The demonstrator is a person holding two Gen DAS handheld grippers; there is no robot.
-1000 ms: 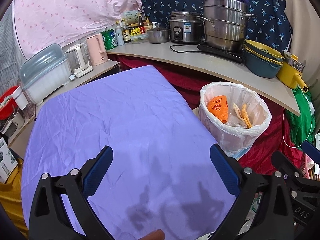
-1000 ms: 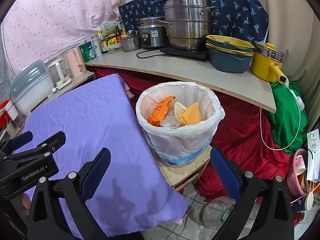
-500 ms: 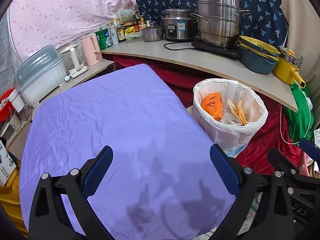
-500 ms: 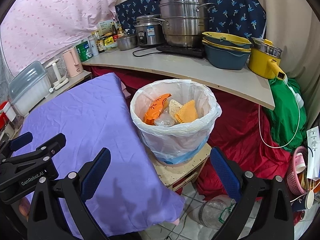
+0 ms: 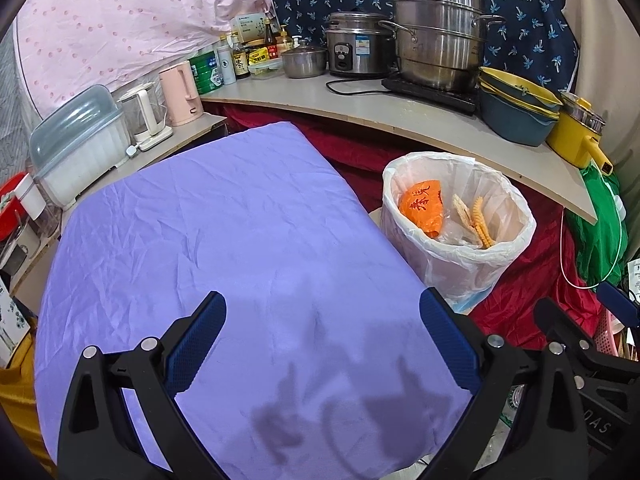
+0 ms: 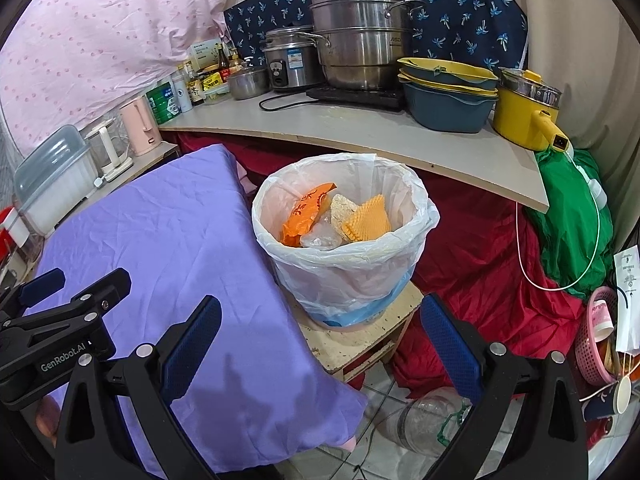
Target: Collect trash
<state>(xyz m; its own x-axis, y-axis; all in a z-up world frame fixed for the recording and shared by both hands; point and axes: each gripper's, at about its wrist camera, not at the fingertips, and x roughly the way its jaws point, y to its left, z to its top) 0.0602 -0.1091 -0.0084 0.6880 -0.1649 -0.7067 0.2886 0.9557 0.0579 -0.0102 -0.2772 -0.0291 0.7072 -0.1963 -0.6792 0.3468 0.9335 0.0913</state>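
A white-lined trash bin (image 6: 344, 248) stands on a low wooden stool (image 6: 360, 340) right of the purple-covered table (image 5: 224, 248). It holds an orange wrapper (image 6: 306, 212), a yellow wafer piece (image 6: 370, 222) and clear plastic. The bin also shows in the left wrist view (image 5: 460, 236). My left gripper (image 5: 320, 344) is open and empty above the table's near part. My right gripper (image 6: 320, 344) is open and empty, in front of the bin over the table's edge. The left gripper also shows in the right wrist view (image 6: 60, 312).
A curved counter (image 6: 360, 136) behind carries steel pots, a rice cooker, stacked bowls (image 6: 448, 96), a yellow pot (image 6: 524, 112) and bottles. Kettles and a dish box (image 5: 76, 148) stand at the left. Red and green cloth, a pink basket (image 6: 600, 336) and a clear bottle (image 6: 424, 420) lie on the floor at right.
Both grippers have drawn back a little, so the bin and table look slightly farther. Both stay open and empty.
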